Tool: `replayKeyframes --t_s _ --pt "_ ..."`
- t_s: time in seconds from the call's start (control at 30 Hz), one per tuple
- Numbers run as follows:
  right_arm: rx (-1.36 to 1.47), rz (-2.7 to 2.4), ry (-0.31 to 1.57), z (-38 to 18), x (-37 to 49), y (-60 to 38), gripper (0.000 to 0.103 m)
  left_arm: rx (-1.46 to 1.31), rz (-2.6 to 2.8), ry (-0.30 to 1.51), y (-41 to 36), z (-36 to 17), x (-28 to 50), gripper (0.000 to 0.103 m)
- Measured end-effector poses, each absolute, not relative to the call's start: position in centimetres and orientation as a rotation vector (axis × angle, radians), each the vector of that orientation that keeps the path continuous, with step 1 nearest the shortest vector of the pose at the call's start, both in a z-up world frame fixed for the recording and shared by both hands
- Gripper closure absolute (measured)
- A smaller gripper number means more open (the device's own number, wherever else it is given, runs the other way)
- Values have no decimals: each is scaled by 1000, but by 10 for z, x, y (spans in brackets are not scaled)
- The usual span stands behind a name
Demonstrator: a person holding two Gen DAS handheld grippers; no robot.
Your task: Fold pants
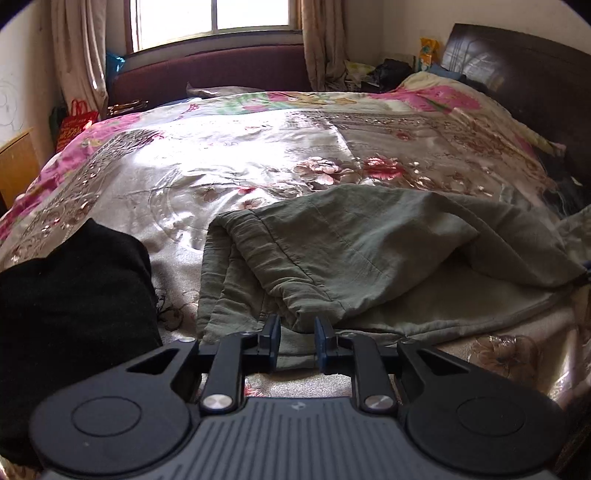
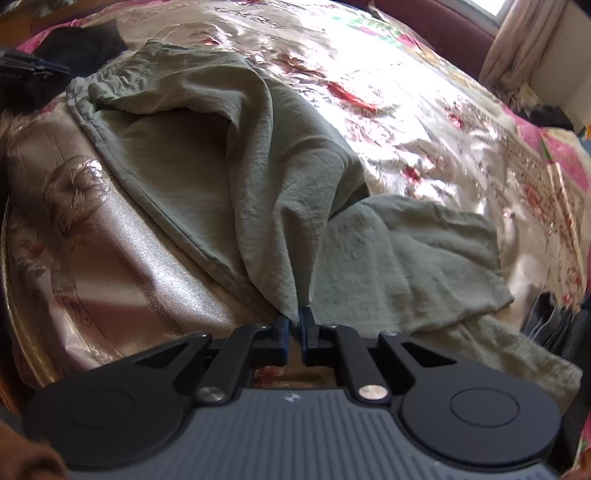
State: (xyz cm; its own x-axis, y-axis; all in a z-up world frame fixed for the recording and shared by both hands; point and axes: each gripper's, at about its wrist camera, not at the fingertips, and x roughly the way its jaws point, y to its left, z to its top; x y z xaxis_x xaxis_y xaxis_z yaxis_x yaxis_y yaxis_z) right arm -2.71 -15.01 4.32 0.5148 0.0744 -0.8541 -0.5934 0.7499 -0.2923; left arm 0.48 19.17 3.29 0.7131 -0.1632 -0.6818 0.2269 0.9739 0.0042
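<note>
Right up against the lens on the left wrist view is the left gripper (image 1: pixel 297 326), jaws standing a little apart with a bunched fold of the green pants (image 1: pixel 369 251) sitting between the tips; can't honestly tell if the pads are pressing on the cloth or just flanking it. Over on the other view, the right gripper (image 2: pixel 294 317) is nearly closed, narrow gap, and a pinch of the same pants (image 2: pixel 236 177) runs right down into it, pulled into a taut ridge, so it looks like it's got hold of the fabric. Pants are spread across the near part of the bed, straight ahead of both grippers, half folded over themselves, with a hemmed edge (image 2: pixel 147 199) running diagonally off to the left of the right gripper and a looser flap lying flat off to its right. They're lying on a shiny floral quilt (image 1: pixel 229 162), and beyond the pants there's a big stretch of bare quilt, so plenty of room ahead. Just left of the left gripper sits a dark black garment (image 1: pixel 74 280), near the pants but not touching as far as I can see. Far ahead: a maroon padded bench (image 1: pixel 210 70) under the window (image 1: pixel 214 18), and a dark headboard (image 1: pixel 524 74) off to the right. Only container-ish thing is a red bag (image 1: pixel 75 122) way off ahead-left beside the bed; can't see what's in it.
</note>
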Motion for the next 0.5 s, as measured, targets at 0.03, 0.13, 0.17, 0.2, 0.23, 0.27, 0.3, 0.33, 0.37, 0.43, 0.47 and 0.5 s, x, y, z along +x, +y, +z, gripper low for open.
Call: replayKeyframes --t_s 0.03,0.13,0.17,0.2,0.23,0.27,0.3,0.33,0.37,0.43,0.47,0.5 --pt "-626 418 925 47 -28 -146 90 102 -237 748 188 31 6 61" --pt "-716 450 835 58 -30 -126 90 133 -273 756 177 23 14 56" --pt "-737 480 810 61 -31 -115 89 146 -269 764 174 19 20 55" --pt "-757 511 792 61 -32 -105 87 148 -261 770 174 15 24 54" --pt "-778 540 778 61 -33 -96 86 140 -250 781 174 11 29 54" --pt "-806 574 762 60 -34 -86 83 129 -237 793 177 9 32 54" --pt "-839 605 750 58 -37 -80 79 117 -230 797 179 9 33 54" --pt "-871 624 747 57 -40 -78 78 102 -230 795 183 9 32 54" --pt "-897 637 763 55 -44 -80 76 84 -235 793 187 11 31 53" --pt "-930 624 833 47 -48 -95 76 48 -251 794 192 11 33 50" --pt "-938 586 874 42 -48 -106 75 31 -264 795 192 10 35 50" --pt "-936 536 917 38 -47 -117 75 18 -277 801 191 8 40 50"
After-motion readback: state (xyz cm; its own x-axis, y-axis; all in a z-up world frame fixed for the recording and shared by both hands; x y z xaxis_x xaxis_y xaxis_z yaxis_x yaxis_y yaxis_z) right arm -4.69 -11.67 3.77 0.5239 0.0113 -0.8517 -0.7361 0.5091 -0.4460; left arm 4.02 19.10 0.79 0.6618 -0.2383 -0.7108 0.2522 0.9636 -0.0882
